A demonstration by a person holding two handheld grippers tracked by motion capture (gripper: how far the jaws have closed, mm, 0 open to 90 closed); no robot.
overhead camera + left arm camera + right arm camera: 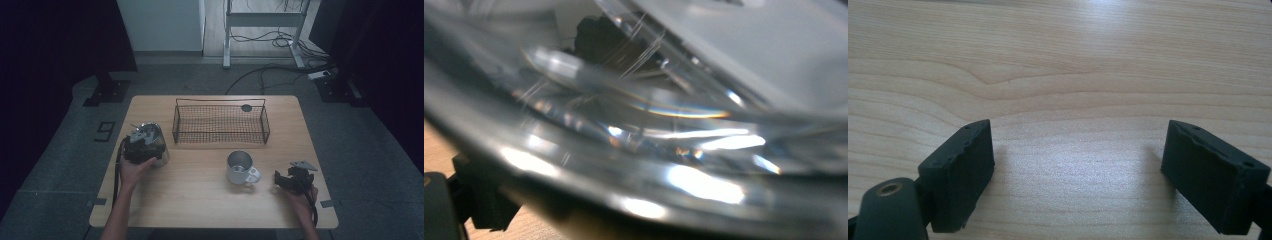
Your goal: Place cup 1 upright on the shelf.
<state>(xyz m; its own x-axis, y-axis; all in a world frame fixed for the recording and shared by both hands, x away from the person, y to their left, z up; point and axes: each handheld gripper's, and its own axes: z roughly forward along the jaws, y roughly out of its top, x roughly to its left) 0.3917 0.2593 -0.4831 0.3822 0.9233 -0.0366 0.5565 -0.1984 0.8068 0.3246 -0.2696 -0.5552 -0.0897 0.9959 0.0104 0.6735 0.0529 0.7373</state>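
From my side, the table (200, 200) has a wire basket (220, 123) at the back middle. A glass jar (156, 141) stands at the left edge, my left gripper (140, 144) against it on the near side. A mug (240, 168) sits in front of the basket, right of centre. My right gripper (292, 179) rests just right of the mug, apart from it.

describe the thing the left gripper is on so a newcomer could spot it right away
Start at the wire basket at the back middle of the wooden table, then look left toward the table's left edge. There stands a shiny metal container, right against the left gripper. It is taller than the handled metal mug at centre right, and no handle shows on it.
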